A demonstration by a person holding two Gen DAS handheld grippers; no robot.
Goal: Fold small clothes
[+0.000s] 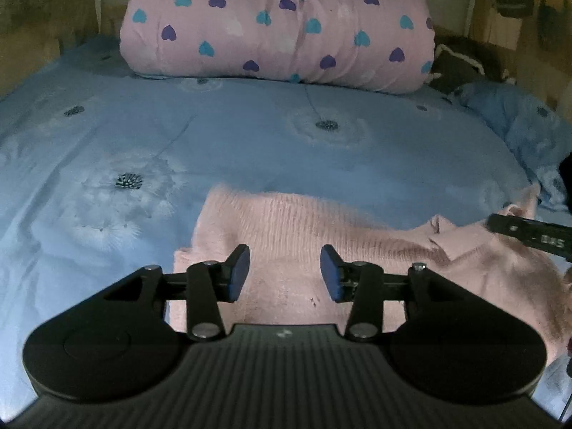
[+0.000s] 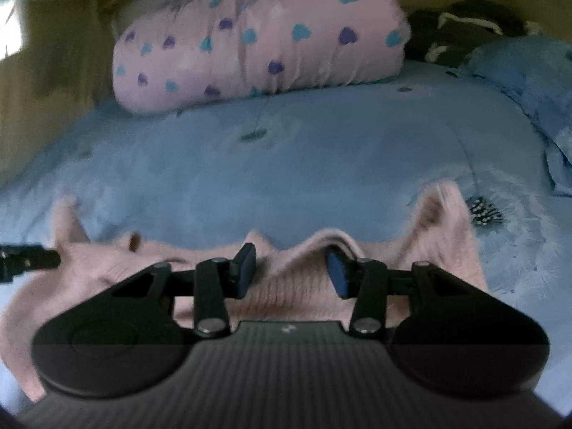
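A fuzzy pink sweater [image 1: 286, 221] lies spread on the blue bedspread [image 1: 250, 136]. My left gripper [image 1: 285, 272] hovers over its left part, open, blue pads apart, with nothing pinched. The tip of the other gripper [image 1: 529, 236] pokes in over the sweater's right side. In the right wrist view the sweater [image 2: 447, 250] bunches into ridges at its far edge. My right gripper [image 2: 292, 272] is open just above it, and a fold of fabric arches over its right pad [image 2: 338, 275]. The left gripper's tip [image 2: 25, 257] shows at the left edge.
A rolled pink duvet with blue and purple hearts [image 1: 279, 25] [image 2: 257, 43] lies across the head of the bed. A dark garment with a white cord [image 1: 461, 60] and a crumpled blue cloth [image 1: 518, 121] sit at the far right. The bedspread [image 2: 286, 164] stretches between sweater and duvet.
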